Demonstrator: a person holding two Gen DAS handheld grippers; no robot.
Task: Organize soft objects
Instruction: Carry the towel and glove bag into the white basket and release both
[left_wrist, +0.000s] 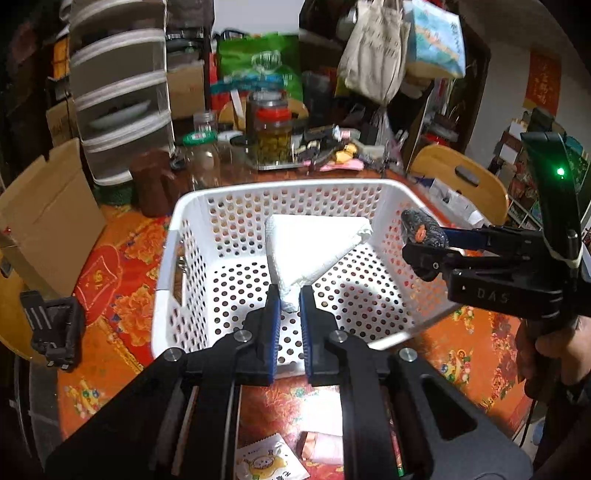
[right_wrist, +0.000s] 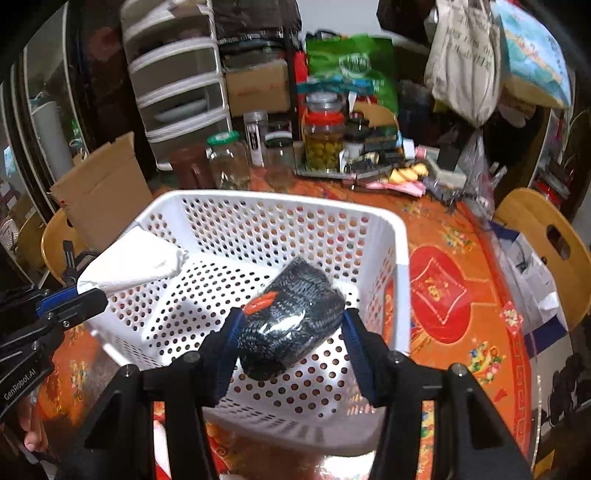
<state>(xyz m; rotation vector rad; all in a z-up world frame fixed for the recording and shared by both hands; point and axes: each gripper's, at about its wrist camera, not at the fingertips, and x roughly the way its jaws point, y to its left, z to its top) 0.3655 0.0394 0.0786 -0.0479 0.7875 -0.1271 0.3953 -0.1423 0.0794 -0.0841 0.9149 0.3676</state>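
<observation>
A white perforated basket (left_wrist: 192, 206) (right_wrist: 400, 258) stands on the orange floral tablecloth. My left gripper (left_wrist: 289, 293) is shut on the corner of a folded white cloth (left_wrist: 314, 243) and holds it over the basket's inside; the cloth also shows at the left in the right wrist view (right_wrist: 136, 258). My right gripper (right_wrist: 291, 317) is shut on a dark knitted roll with an orange patch (right_wrist: 291, 321), wrapped in clear film, above the basket floor. In the left wrist view the roll (left_wrist: 423, 229) hangs over the basket's right rim.
Glass jars (left_wrist: 271, 136), a brown container (left_wrist: 153, 184) and clutter crowd the table behind the basket. A cardboard box (left_wrist: 48, 221) stands at left, a wooden chair (left_wrist: 465, 181) at right. Paper packets (left_wrist: 269, 461) lie near the front edge.
</observation>
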